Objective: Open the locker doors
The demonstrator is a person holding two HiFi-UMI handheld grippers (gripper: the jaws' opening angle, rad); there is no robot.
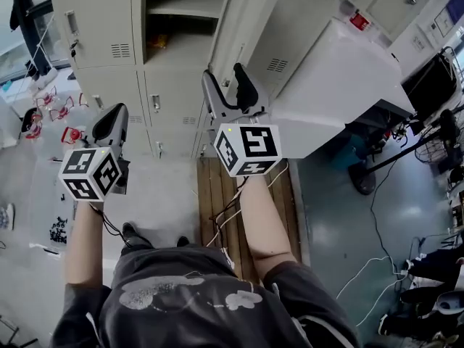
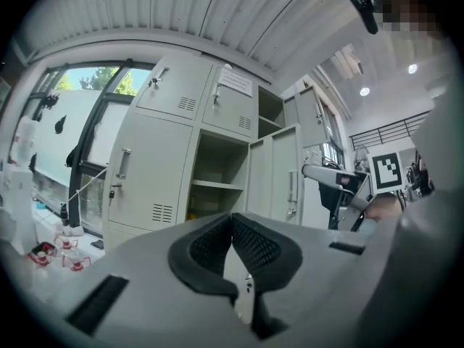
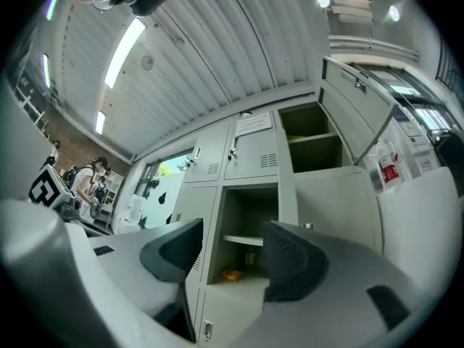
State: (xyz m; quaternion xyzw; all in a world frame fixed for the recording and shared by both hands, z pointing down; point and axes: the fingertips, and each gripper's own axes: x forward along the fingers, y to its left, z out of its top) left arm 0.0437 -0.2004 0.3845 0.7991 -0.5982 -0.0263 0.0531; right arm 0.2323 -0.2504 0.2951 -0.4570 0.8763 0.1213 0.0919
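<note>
The grey lockers (image 1: 170,78) fill the top of the head view. One middle compartment (image 3: 246,227) stands open, with an orange item (image 3: 230,274) on its floor, and its door (image 1: 243,31) is swung out to the right. A higher compartment (image 3: 312,136) is open too. The door to the left (image 2: 141,172) is closed, as are the lower doors (image 1: 168,96). My right gripper (image 1: 226,84) is open and empty in front of the open door; in its own view the right gripper (image 3: 228,249) frames the open compartment. My left gripper (image 2: 232,227) is shut and empty, held lower left (image 1: 112,118).
A wooden pallet (image 1: 217,194) with cables lies under my right arm. A large white cabinet (image 1: 341,85) stands right of the lockers. Red-and-white small items (image 1: 51,111) lie on the floor at the left, and a black stand base (image 1: 361,181) with cords at the right.
</note>
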